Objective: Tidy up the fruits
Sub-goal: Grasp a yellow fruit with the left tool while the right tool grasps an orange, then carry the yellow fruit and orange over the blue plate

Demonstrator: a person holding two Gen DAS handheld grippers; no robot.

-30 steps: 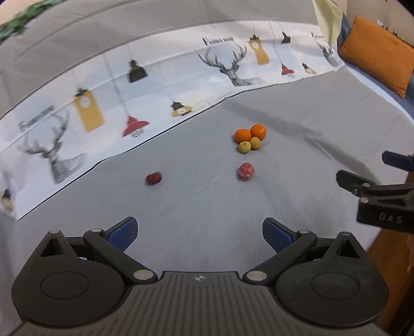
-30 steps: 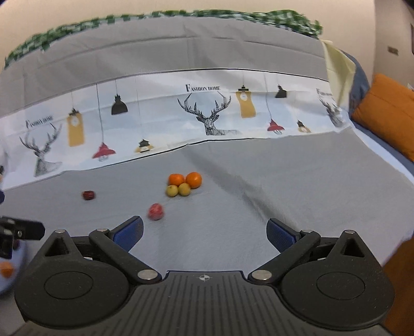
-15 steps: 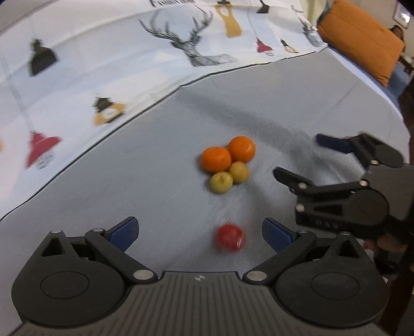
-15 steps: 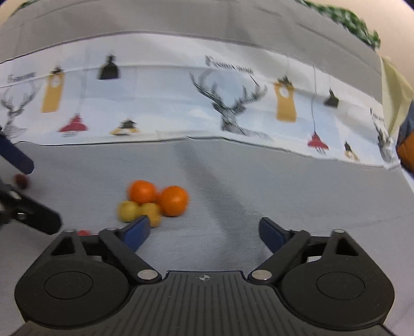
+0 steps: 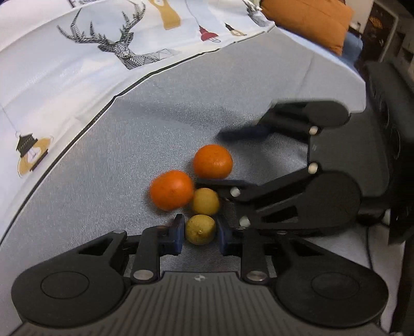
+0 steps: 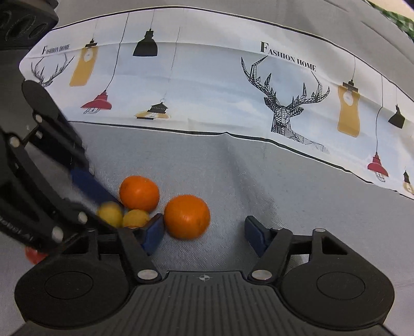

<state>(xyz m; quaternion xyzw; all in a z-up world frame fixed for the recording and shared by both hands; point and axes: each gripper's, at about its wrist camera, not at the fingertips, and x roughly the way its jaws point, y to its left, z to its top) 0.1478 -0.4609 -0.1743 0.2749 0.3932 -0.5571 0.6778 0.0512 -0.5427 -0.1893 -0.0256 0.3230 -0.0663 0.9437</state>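
Note:
Two oranges and two small yellow fruits lie in a cluster on the grey cloth. In the left wrist view my left gripper [image 5: 199, 234] has its blue pads closed around the near yellow fruit [image 5: 199, 229]. The second yellow fruit [image 5: 205, 201], the left orange [image 5: 171, 190] and the right orange [image 5: 212, 161] lie just beyond. My right gripper [image 6: 204, 232] is open, its jaws on either side of the right orange [image 6: 186, 216]. The other orange [image 6: 139, 193] and the yellow fruits [image 6: 135, 218] sit to its left. The right gripper [image 5: 245, 157] also shows in the left wrist view.
A red fruit [image 6: 35, 256] lies at the lower left of the right wrist view, partly hidden by the left gripper. A white band printed with deer and lamps [image 6: 207, 85] runs along the back. An orange cushion [image 5: 308, 20] sits at the far right.
Both grippers have moved in close to the fruit cluster. The left gripper has shut around the near yellow fruit. The right gripper now straddles the right orange.

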